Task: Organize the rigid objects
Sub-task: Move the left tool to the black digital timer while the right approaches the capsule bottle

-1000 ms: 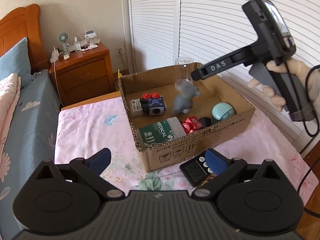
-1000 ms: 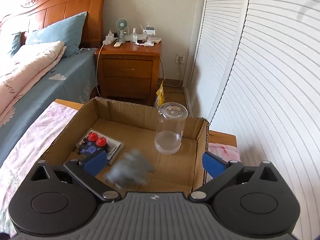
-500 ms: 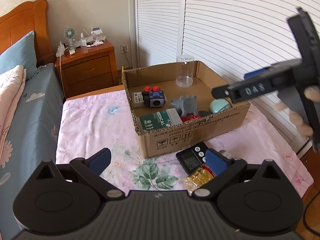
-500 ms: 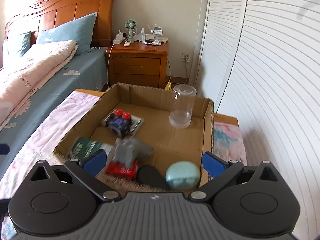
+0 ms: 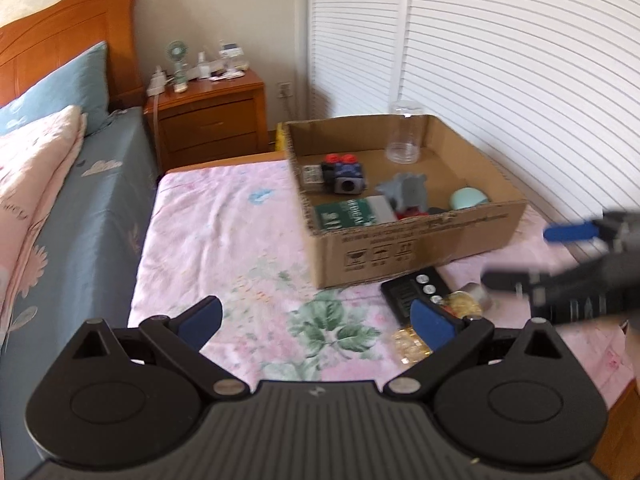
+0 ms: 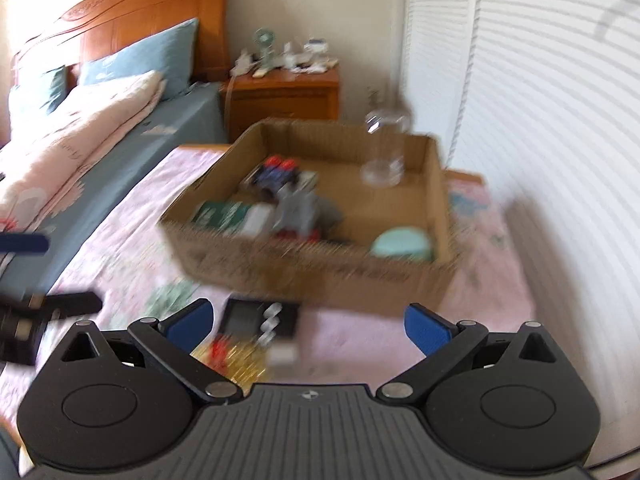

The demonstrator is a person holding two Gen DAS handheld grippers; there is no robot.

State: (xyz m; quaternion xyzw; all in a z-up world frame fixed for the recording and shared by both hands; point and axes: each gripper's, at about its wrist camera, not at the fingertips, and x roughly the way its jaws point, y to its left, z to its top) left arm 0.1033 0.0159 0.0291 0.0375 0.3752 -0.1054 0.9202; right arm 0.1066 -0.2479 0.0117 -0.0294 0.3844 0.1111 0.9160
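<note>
A cardboard box point(image 5: 420, 240) point(image 6: 320, 268) stands on the pink floral table. Inside lie a grey toy point(image 5: 404, 192) point(image 6: 300, 208), a red-and-blue toy point(image 5: 344, 172), a green box point(image 5: 346, 214), a teal round case point(image 5: 468, 198) point(image 6: 402, 244) and a clear cup point(image 5: 404, 136) point(image 6: 384, 148). In front of the box lie a black scale point(image 5: 416, 294) point(image 6: 260, 318) and a golden packet point(image 5: 412, 346) point(image 6: 236, 356). My left gripper point(image 5: 316, 322) is open and empty above the table. My right gripper point(image 6: 308, 324) is open and empty, just above the scale and packet; it also shows blurred in the left wrist view point(image 5: 520, 256).
A bed with blue sheet point(image 5: 80, 208) and pink quilt point(image 5: 24, 176) runs along the left. A wooden nightstand point(image 5: 212, 116) with small items stands behind the table. White louvred doors point(image 5: 500, 60) close off the right side.
The grey toy dropped from the right gripper into the box. The right gripper pulled back and down to the table's front. The left gripper also drew back.
</note>
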